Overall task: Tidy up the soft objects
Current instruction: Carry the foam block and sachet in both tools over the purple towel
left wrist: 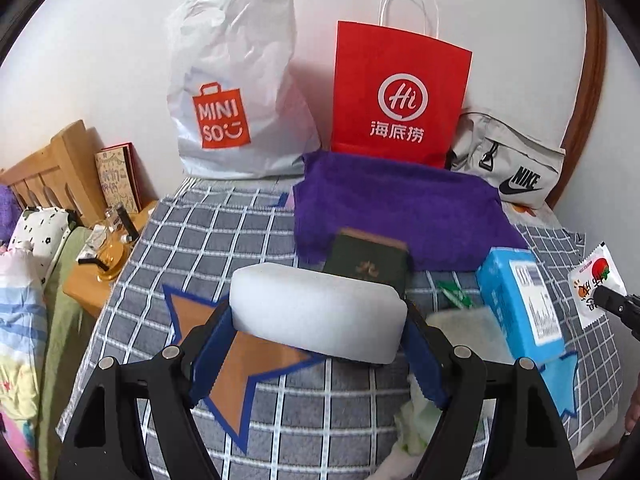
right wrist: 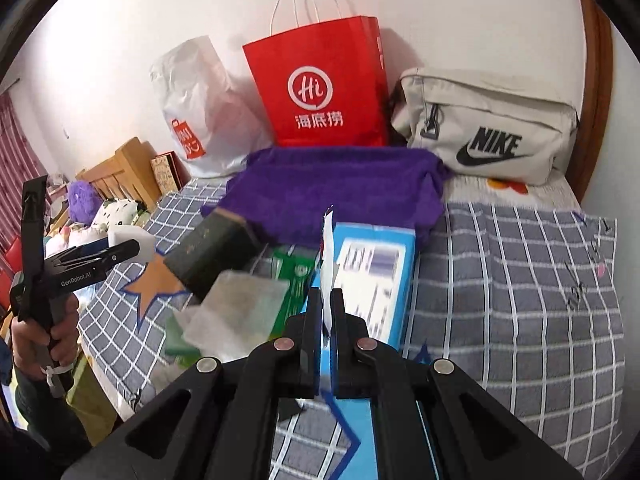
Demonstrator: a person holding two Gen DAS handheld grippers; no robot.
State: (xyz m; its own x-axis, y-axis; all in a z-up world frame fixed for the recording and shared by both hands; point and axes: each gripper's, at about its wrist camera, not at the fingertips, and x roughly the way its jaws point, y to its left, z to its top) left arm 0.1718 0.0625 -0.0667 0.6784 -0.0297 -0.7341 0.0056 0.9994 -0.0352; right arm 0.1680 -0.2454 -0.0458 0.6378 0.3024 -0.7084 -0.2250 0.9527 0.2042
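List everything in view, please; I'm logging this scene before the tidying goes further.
white sponge block: 1, white, held in left gripper
sachet: 1, white with red print, held in right gripper
purple towel: 1, purple, on bed before the bags
red paper bag: 1, red, against wall
plastic bag: 1, white and orange, left of red bag
Nike pouch: 1, beige, right of red bag
blue box: 1, blue, on bed
dark green book: 1, beside towel
checked blanket: 1, grey-white, covering bed
left gripper: 1, black
right gripper: 1, black
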